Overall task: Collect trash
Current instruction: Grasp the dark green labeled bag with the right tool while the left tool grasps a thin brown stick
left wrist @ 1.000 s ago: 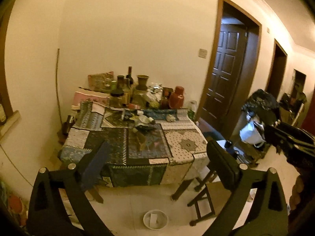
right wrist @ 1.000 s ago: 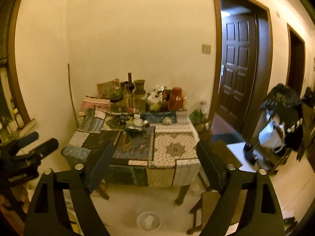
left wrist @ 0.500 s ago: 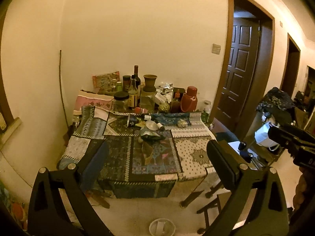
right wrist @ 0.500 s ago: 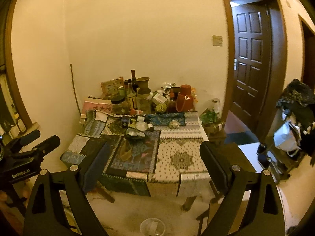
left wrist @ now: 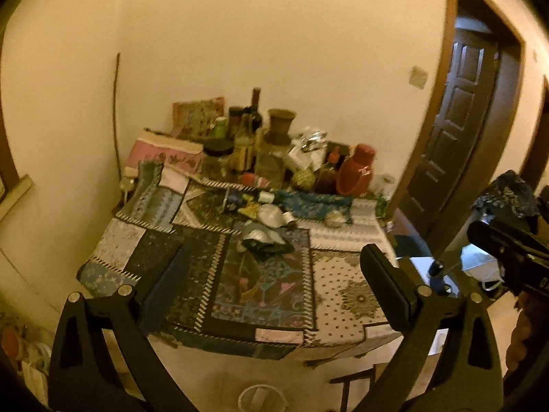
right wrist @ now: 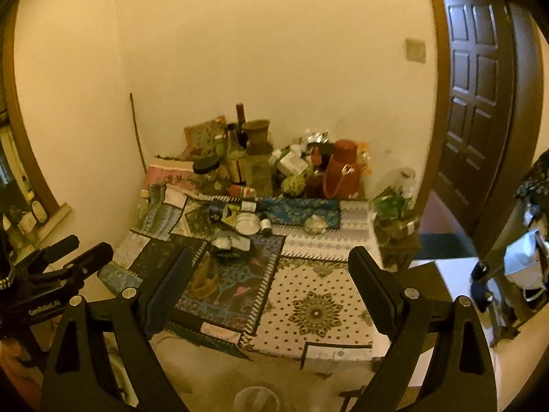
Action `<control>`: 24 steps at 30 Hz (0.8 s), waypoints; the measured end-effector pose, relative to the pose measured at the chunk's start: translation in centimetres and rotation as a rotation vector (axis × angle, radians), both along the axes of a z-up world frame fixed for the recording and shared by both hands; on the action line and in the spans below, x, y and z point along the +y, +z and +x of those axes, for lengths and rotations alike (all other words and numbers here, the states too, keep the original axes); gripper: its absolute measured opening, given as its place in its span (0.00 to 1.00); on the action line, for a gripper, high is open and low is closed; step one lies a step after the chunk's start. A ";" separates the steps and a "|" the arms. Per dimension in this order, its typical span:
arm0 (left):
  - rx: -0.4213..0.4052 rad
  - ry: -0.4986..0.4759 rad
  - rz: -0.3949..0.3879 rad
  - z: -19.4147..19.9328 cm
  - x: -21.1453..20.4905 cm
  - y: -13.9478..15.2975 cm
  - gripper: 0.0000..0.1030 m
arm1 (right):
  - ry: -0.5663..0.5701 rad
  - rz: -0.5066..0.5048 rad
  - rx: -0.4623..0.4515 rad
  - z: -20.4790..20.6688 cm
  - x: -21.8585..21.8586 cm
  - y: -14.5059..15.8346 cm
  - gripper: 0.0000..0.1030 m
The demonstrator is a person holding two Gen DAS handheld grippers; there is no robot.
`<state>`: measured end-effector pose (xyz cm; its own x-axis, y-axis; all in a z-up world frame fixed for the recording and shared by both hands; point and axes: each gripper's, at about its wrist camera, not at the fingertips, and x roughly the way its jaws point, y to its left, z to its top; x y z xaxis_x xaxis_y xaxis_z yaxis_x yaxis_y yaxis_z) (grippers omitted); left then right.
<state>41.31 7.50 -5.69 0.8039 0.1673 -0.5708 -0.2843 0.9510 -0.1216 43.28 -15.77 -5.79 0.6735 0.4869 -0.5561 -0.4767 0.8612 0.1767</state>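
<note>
A table with a patchwork cloth (left wrist: 339, 295) (right wrist: 315, 309) stands against the wall. Crumpled wrappers and a dark rag (left wrist: 266, 240) (right wrist: 231, 243) lie in its middle, beside a small metal bowl (left wrist: 271, 213) (right wrist: 247, 224). A crumpled wad (left wrist: 333, 219) (right wrist: 314, 224) lies to the right. A white bin (left wrist: 262, 399) (right wrist: 255, 399) stands on the floor before the table. My left gripper (left wrist: 271, 285) is open and empty, short of the table's front edge. My right gripper (right wrist: 271, 281) is open and empty, level with it.
Bottles, jars, a clay pot (left wrist: 279, 125) and a red jug (left wrist: 355, 171) (right wrist: 341, 171) crowd the table's back edge. A dark door (right wrist: 477, 110) stands right. A stool (left wrist: 357, 384) stands by the table's front right leg. Bags hang at far right (right wrist: 525, 264).
Both grippers have moved closer to the table and tilted down, so the table fills more of each view. Both stay open and empty.
</note>
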 end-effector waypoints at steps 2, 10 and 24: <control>0.013 0.025 0.002 0.6 0.8 -0.5 0.97 | 0.022 0.003 0.058 1.3 1.1 -1.0 0.88; 0.086 0.045 0.007 4.0 5.6 -3.2 0.97 | 0.030 0.082 0.312 6.7 5.8 -5.7 0.88; 0.397 -0.099 -0.211 16.0 13.7 -17.2 0.86 | -0.065 0.170 0.648 15.4 14.7 -15.4 0.88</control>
<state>57.27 21.16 -22.88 0.5222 -0.0521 -0.8512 -0.2573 0.9420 -0.2155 58.68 -1.04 -21.19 0.2603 0.5729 -0.7772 -0.1767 0.8196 0.5450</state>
